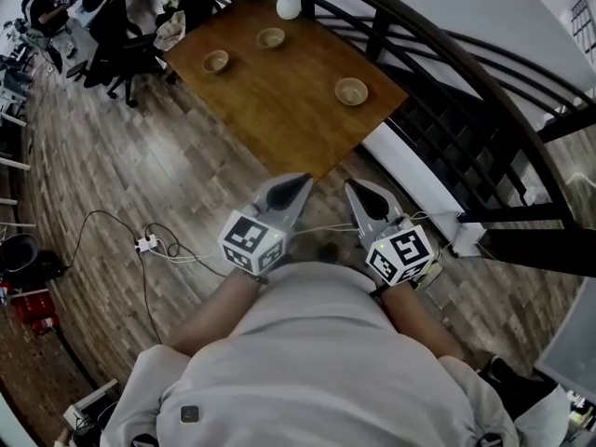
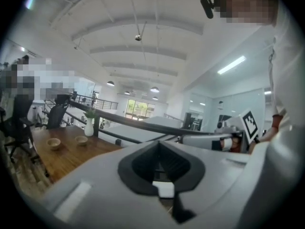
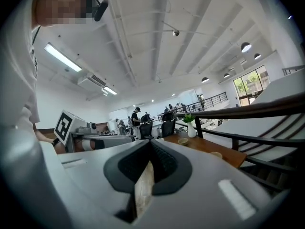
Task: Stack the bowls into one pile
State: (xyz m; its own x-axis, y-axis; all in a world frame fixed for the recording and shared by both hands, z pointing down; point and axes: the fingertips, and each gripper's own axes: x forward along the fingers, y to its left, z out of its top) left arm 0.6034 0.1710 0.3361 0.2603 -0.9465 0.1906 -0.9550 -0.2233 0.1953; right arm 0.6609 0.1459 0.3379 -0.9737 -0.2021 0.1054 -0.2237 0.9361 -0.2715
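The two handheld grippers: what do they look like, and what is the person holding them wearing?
The light grey left gripper and its twin, the right gripper, are smooth plastic shells that narrow to a pointed pair of jaws lined with black ribbed pads. At the rear each carries a white cube printed with black square markers. The person wears a pale grey short-sleeved shirt.

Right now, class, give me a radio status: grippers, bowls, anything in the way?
Shut and empty: left gripper, right gripper, short of the table. Three bowls apart on it, none stacked. White vase at far edge.
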